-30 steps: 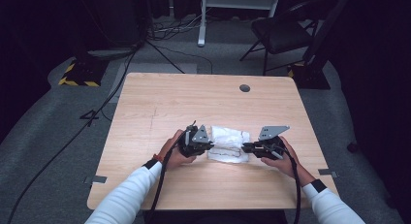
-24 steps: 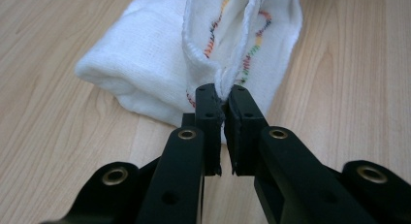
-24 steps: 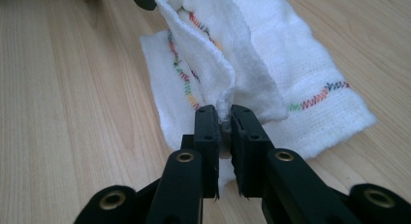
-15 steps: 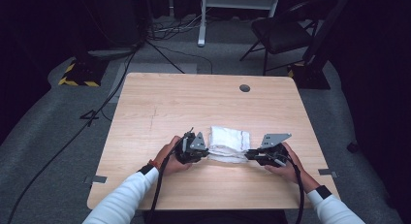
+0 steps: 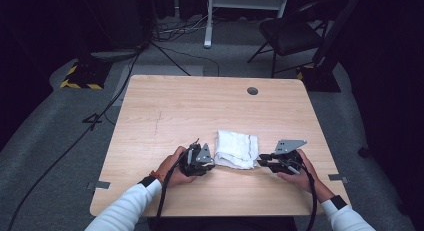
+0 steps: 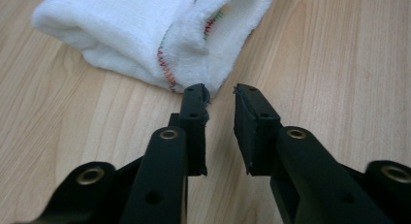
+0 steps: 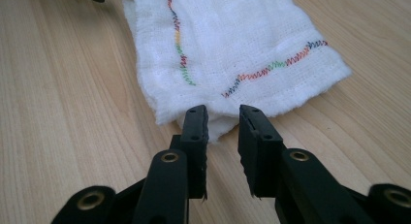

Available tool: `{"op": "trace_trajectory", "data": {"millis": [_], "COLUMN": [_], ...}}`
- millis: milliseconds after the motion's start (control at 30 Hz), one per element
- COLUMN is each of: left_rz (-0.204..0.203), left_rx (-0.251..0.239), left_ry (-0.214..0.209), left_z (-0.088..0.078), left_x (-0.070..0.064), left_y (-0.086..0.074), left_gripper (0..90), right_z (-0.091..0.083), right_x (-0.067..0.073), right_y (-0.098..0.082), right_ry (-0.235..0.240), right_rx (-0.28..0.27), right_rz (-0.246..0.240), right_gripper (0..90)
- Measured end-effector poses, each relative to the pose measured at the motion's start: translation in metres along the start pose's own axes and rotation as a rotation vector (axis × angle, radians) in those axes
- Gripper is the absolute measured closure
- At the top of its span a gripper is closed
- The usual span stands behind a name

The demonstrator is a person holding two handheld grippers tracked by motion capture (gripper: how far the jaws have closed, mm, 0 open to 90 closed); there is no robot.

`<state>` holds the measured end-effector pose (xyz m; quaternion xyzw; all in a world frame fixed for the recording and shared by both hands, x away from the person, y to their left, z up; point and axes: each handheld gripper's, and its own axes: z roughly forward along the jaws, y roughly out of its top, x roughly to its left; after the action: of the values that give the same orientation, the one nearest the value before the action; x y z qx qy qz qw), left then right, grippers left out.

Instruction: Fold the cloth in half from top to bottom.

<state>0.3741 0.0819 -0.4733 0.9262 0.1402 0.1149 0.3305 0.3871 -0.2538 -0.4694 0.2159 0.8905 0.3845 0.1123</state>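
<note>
A white cloth is lying folded on the worktop, both tools just opening off its corners, jaws apart, folding seemingly finished.

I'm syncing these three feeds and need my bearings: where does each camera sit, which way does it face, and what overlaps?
High view: fixed above the person's side, looking forward and down on the wooden table; forearms, both hands, left gripper, right gripper.
Left gripper view: rides the left gripper, looking along its parted jaws at the folded white cloth.
Right gripper view: rides the right gripper, jaws apart, facing the cloth's opposite edge.
Shared: all three show the cloth and tabletop; both grippers have just been opening, nothing between their jaws.
</note>
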Motion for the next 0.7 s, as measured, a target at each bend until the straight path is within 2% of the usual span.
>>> {"op": "trace_trajectory", "data": {"millis": [167,233,333,467,533,700], "left_rz": [-0.05,-0.051,-0.075,-0.096,-0.084,-0.074], "left_rx": [-0.047,-0.055,-0.082,-0.119,-0.135,-0.112], "left_ry": [0.039,0.059,0.085,0.104,0.124,0.128], "left_z": [-0.008,-0.01,-0.011,-0.012,-0.01,0.003], "left_x": [0.005,0.009,0.014,0.022,0.024,0.029], "left_y": [0.004,0.009,0.016,0.026,0.032,0.041], "left_gripper": [53.8,47.1,37.4,32.5,31.0,28.4], "right_z": [-0.005,-0.006,-0.005,-0.002,0.001,0.01], "right_x": [-0.005,-0.007,-0.01,-0.014,-0.015,-0.02], "right_y": [0.004,0.006,0.008,0.014,0.017,0.022], "right_ry": [-0.045,-0.063,-0.08,-0.092,-0.103,-0.117], "right_rx": [-0.016,-0.017,-0.026,-0.03,-0.027,-0.014], "right_rz": [0.007,0.02,0.028,0.035,0.038,0.055], "right_gripper": [61.9,58.5,53.8,49.2,45.8,39.4]}}
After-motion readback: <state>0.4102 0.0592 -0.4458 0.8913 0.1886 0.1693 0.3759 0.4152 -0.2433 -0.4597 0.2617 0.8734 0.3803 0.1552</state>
